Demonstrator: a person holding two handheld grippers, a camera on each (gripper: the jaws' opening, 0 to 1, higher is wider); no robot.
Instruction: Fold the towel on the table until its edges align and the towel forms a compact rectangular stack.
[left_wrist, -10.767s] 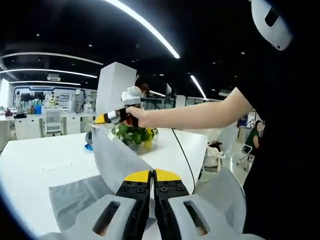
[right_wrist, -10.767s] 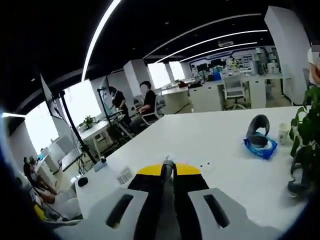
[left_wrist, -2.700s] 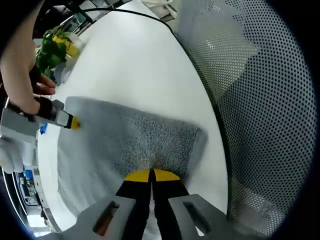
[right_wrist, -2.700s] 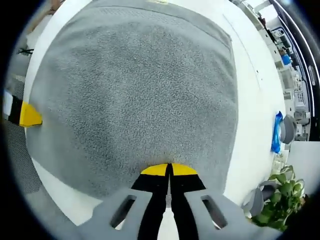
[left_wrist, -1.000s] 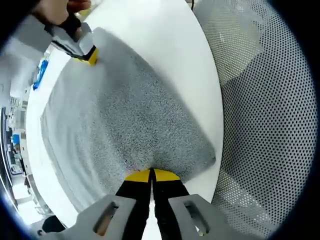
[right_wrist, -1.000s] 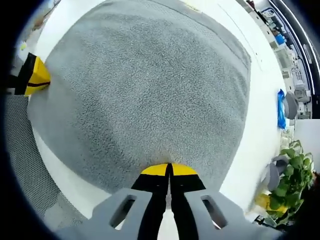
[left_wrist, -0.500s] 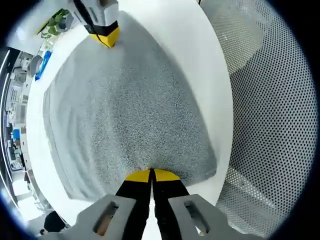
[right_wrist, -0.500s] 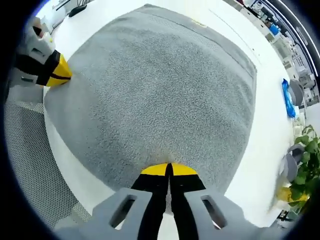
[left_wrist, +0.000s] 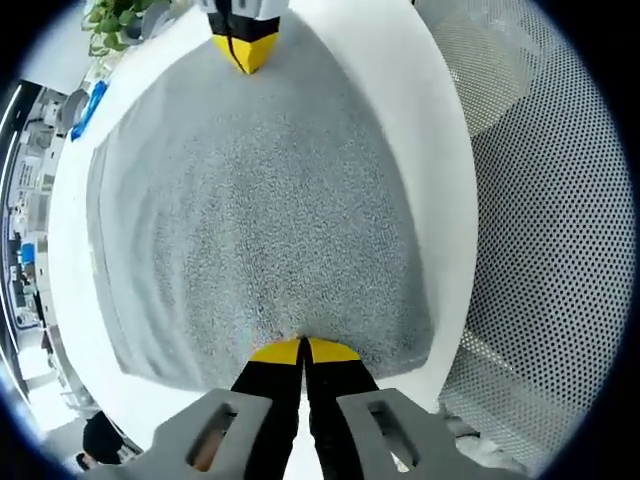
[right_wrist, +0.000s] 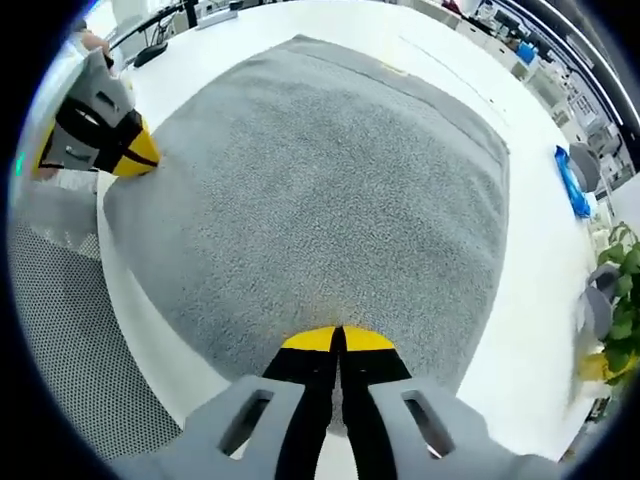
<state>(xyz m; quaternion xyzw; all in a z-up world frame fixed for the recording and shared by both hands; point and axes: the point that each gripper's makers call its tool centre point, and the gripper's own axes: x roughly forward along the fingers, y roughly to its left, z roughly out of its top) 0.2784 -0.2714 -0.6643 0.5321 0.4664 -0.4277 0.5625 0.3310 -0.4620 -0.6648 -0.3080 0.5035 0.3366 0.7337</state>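
A grey towel (left_wrist: 250, 200) lies folded over on the white table (left_wrist: 430, 150), two layers showing along its far side. My left gripper (left_wrist: 303, 348) is shut on the towel's near edge at one corner. The right gripper (left_wrist: 246, 48) holds the other corner at the top of the left gripper view. In the right gripper view the towel (right_wrist: 320, 200) spreads ahead, my right gripper (right_wrist: 337, 339) is shut on its near edge, and the left gripper (right_wrist: 140, 155) pinches the corner at the left.
A mesh chair back (left_wrist: 540, 230) stands beside the table's edge. A green plant (right_wrist: 620, 300), a blue object (right_wrist: 570, 185) and a grey object sit on the table past the towel. Desks and office furniture lie beyond.
Both grippers have kept hold of the towel's corners while lowering the folded half over the rest. Both views have swung round since a second ago; the towel now lies flatter.
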